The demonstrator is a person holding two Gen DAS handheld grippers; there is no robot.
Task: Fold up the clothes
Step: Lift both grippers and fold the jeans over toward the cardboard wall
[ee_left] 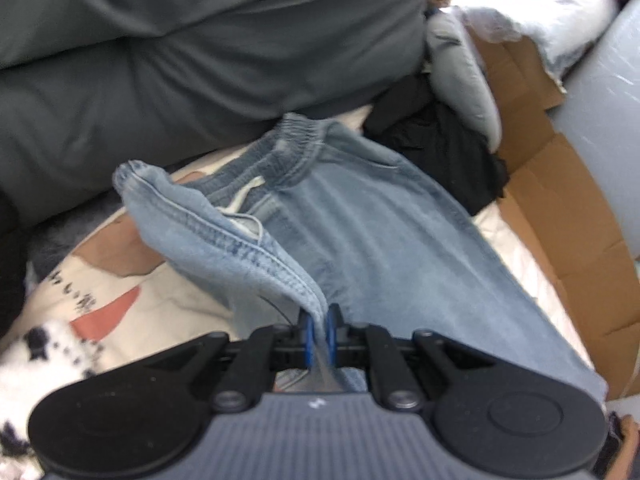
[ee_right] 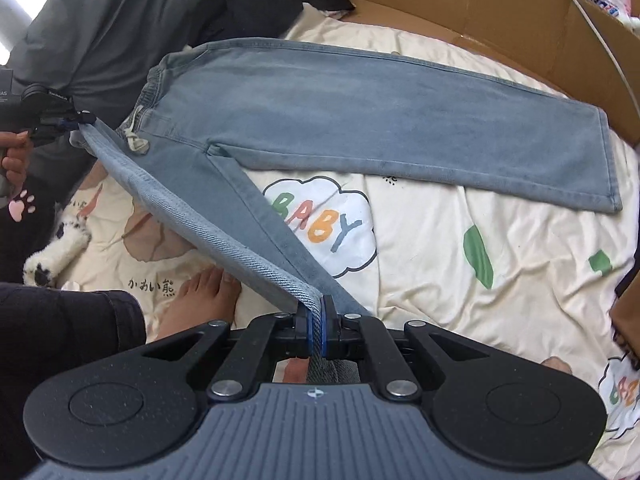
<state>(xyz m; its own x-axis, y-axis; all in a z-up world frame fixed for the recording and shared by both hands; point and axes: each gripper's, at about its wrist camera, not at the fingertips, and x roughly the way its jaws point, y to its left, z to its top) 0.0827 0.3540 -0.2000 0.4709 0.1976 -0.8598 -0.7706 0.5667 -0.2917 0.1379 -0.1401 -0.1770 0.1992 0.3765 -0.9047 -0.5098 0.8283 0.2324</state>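
Light blue jeans [ee_right: 360,120] with an elastic waistband lie on a cream printed bedsheet [ee_right: 460,272]. One leg rests flat and straight toward the right. The other leg is lifted off the sheet and stretched taut between both grippers. My right gripper [ee_right: 317,328] is shut on the hem end of this raised leg. My left gripper [ee_left: 319,330] is shut on the denim edge near the waist, and the right wrist view shows that left gripper [ee_right: 80,120] at the far left, held by a hand. The waistband [ee_left: 296,148] and white drawstring [ee_left: 244,196] face the left wrist camera.
A grey duvet [ee_left: 200,60] bulks along the far side. Black clothing [ee_left: 436,144] and a cardboard wall [ee_right: 480,4] border the bed. A bare foot [ee_right: 200,304] and a dark trouser leg [ee_right: 60,332] rest on the sheet beside my right gripper. A spotted plush [ee_right: 56,252] lies left.
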